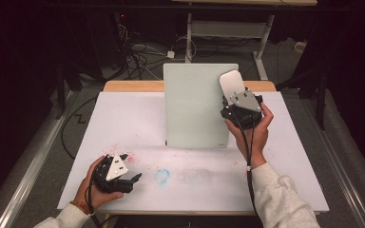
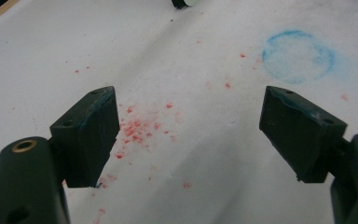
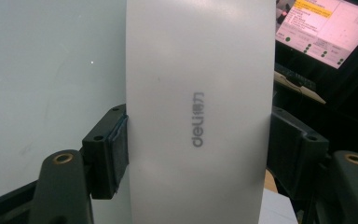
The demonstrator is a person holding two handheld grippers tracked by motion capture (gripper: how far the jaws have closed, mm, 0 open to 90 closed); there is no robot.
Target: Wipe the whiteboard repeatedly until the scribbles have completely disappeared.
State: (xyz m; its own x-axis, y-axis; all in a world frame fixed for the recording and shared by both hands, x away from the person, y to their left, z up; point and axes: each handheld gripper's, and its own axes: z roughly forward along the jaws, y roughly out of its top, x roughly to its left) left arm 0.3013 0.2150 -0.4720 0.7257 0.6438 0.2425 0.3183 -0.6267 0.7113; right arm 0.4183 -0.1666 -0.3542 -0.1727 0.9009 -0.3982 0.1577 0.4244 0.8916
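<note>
Whiteboard eraser up at the board, messy white tabletop

High view: right gripper (image 1: 234, 97) clamps the eraser (image 1: 231, 83) at 1 o'clock against the whiteboard (image 1: 195, 107); floor cables (image 1: 138, 54) at 11. Left gripper view: left gripper (image 2: 186, 135) gapes over the table (image 2: 51, 56), red specks (image 2: 137, 128), blue ring (image 2: 298, 56) at 1. Right gripper view: monitor (image 3: 326, 23) at 2.

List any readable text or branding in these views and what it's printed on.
"deli", followed by two Chinese characters, runs lengthwise on the white eraser clamped in the right gripper.
The lines on the monitor behind it are too small and blurred to read.
</note>
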